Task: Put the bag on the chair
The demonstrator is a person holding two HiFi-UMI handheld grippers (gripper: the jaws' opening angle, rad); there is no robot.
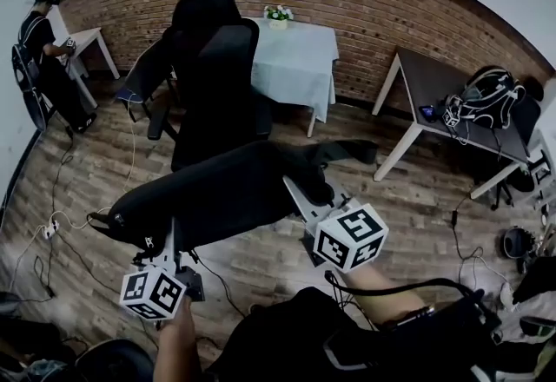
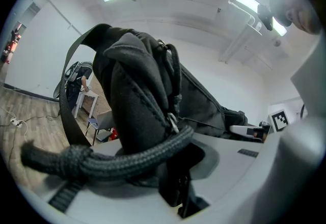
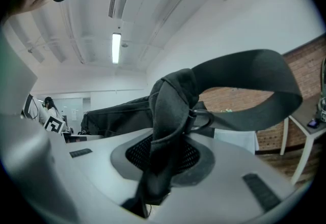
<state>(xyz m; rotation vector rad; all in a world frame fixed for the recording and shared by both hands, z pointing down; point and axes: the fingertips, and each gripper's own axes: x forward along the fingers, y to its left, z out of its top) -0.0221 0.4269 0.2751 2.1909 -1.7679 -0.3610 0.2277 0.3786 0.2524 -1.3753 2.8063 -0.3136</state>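
Note:
A long black bag [image 1: 217, 194] hangs level between my two grippers above the wooden floor, just in front of a black office chair [image 1: 213, 68]. My left gripper [image 1: 171, 241] is shut on the bag's left end, where black fabric [image 2: 137, 116] and a braided cord [image 2: 102, 159] lie across its jaws [image 2: 178, 190]. My right gripper [image 1: 300, 191] is shut on the right end, pinching a fold of fabric [image 3: 170, 116] near a metal ring, with the wide strap [image 3: 244, 85] looping off to the right. The chair's seat is hidden behind the bag.
A table with a white cloth [image 1: 295, 59] stands behind the chair by the brick wall. A dark table [image 1: 434, 81] at the right carries a backpack [image 1: 482, 98]. A person [image 1: 43, 50] stands at far left by a small white table. Cables [image 1: 52, 224] trail over the floor.

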